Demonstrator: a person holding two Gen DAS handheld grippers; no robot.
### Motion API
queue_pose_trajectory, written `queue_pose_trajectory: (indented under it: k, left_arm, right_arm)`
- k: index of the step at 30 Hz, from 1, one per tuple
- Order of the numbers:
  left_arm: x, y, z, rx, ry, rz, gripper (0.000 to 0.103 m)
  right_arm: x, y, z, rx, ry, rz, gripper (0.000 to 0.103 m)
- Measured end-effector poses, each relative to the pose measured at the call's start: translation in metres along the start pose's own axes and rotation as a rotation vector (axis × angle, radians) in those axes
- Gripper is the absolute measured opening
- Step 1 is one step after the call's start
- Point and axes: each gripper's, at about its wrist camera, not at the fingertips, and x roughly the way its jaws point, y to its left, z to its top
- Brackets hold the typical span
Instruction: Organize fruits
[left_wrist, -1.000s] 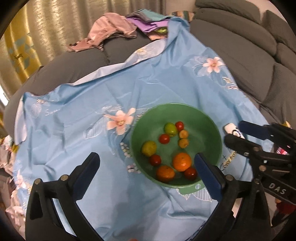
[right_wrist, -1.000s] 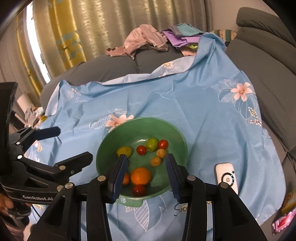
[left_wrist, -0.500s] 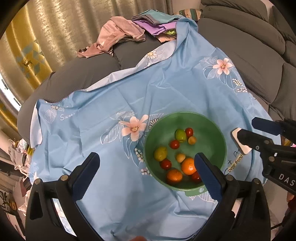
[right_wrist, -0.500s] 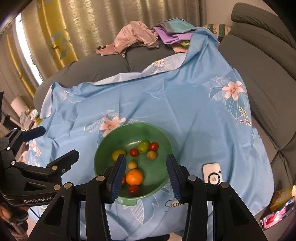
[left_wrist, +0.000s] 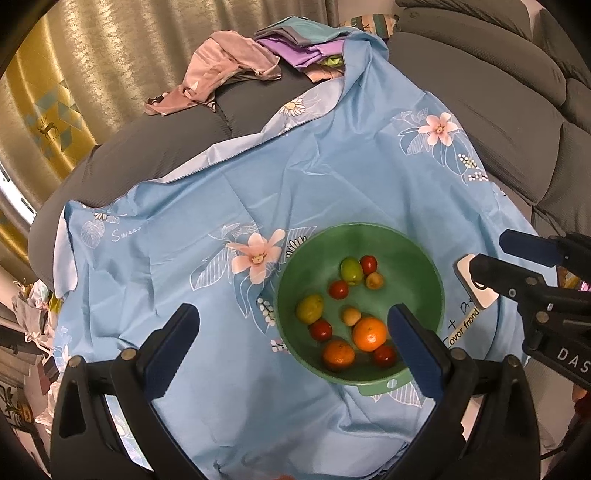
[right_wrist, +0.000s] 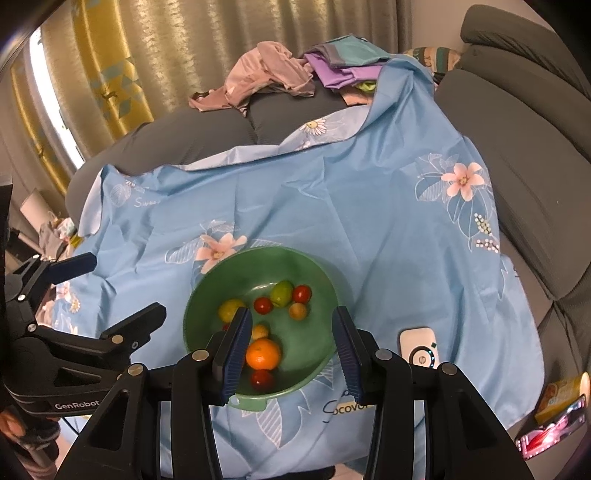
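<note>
Both my grippers hover above the blue cloth (left_wrist: 332, 177), holding nothing. Left gripper (left_wrist: 291, 334) jaws spread wide; right gripper (right_wrist: 291, 349) partly open. Green bowl (right_wrist: 207, 295) sits just ahead and below my right fingers, holding two oranges (left_wrist: 369, 333), small red and green fruits. White remote (right_wrist: 419, 350) lies right of the bowl.
</note>
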Motion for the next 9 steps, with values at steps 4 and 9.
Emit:
queue_pose_trajectory:
  k: [4,9]
  left_arm:
    - [0.0022,-0.0021,0.0,0.003,0.002,-0.003,0.102]
    - [0.0049,-0.0009,-0.0003,0.0,0.011,-0.003,0.102]
  right_arm:
    - [0.0004,-0.0008,0.0,-0.002,0.003,-0.002,0.045]
    - [0.0009,-0.0013,0.0,-0.001,0.003,-0.002,0.045]
